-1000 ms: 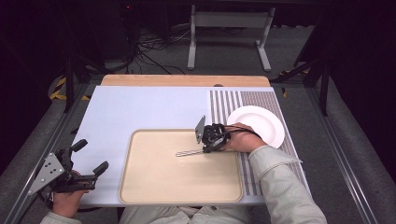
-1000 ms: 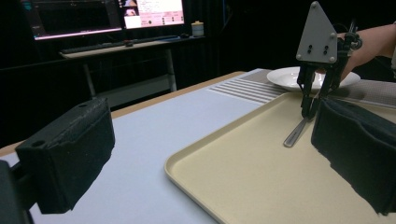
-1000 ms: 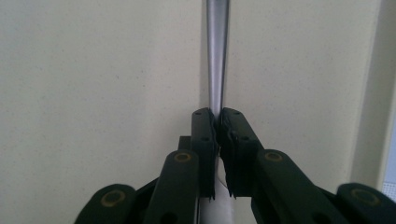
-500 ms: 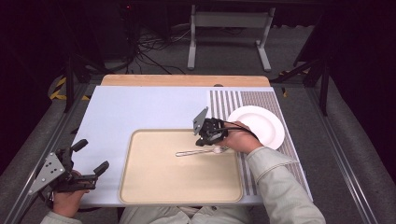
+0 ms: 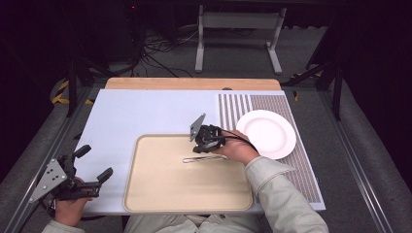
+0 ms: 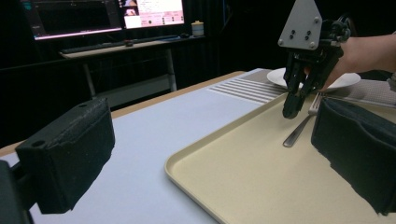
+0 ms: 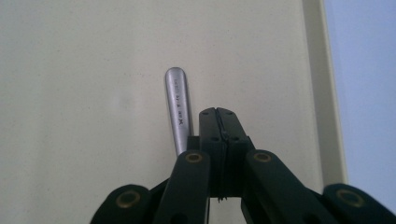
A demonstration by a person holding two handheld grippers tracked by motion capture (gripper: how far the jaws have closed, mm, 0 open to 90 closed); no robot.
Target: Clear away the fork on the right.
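Both handheld grippers were black linkage rigs, the right gripper (image 7: 219, 116) showing brass-coloured pivot pins, the left gripper (image 5: 92, 162) chunky foam-like pads (image 6: 70, 154). Each carried a grey three-cornered plate (image 6: 301, 23) with small screw holes. Sleeves (image 5: 282, 194) were pale khaki.

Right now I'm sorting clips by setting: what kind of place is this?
Probably a lab or recording workspace, not a home: lit monitors on a back desk, loose cables on the floor, dark surroundings, one table staged with tray and plate.

A fork (image 5: 204, 158), apparently, lies on the tray (image 5: 160, 194) beside the right gripper (image 5: 200, 147).
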